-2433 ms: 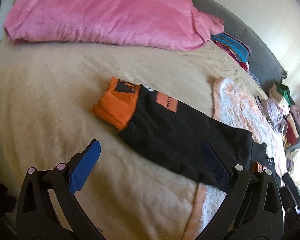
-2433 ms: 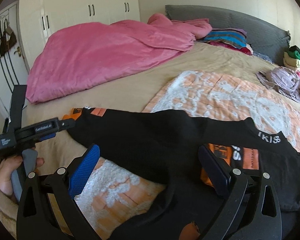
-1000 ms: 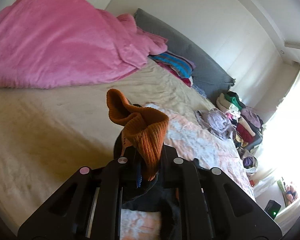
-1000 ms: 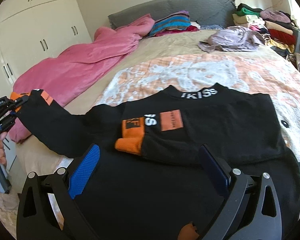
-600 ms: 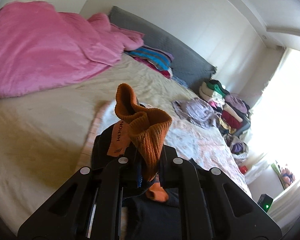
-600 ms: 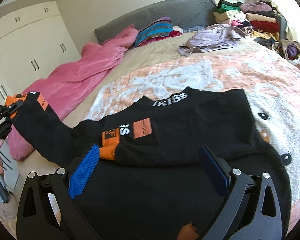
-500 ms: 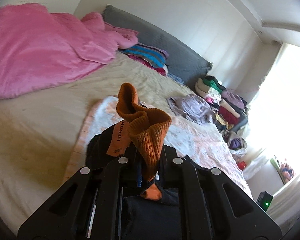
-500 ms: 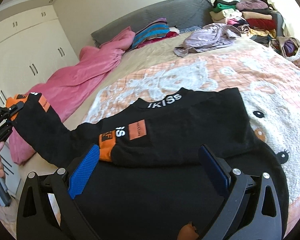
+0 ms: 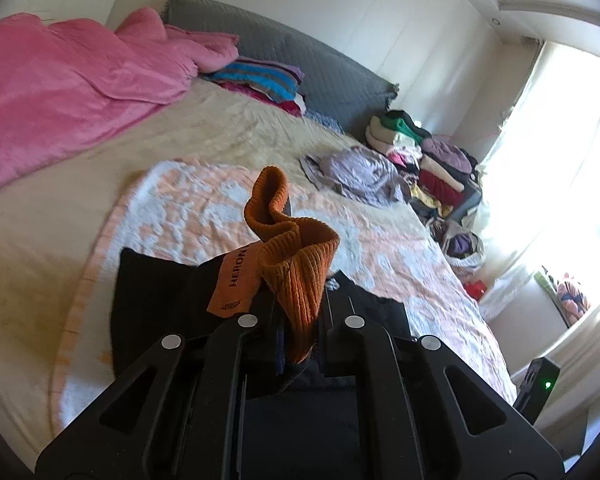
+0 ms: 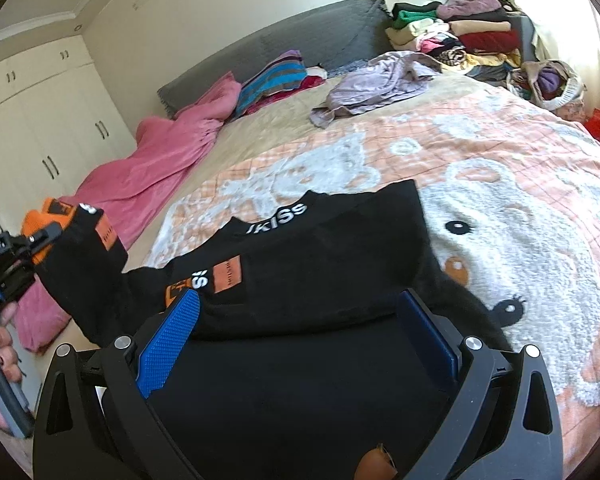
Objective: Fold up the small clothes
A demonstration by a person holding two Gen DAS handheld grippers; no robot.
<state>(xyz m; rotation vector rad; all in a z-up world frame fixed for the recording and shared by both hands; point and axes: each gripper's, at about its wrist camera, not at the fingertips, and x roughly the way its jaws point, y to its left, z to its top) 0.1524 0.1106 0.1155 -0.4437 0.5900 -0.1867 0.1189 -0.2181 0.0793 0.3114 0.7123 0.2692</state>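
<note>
Carried across since the earlier frame, the orange cuff (image 9: 296, 276) now hangs over the blanket (image 9: 380, 252), pinched in the closed left gripper (image 9: 298, 332). Only the right view shows the black sweater (image 10: 320, 256) spread on the blanket beyond the open, empty right gripper (image 10: 300, 340).

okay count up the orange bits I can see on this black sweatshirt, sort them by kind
Right wrist view, black sweatshirt:
Orange ribbed cuffs: 2, one clamped in the left gripper, one lying folded across the chest.
Orange rectangular patches: 2, one per sleeve.
Total: 4
</note>
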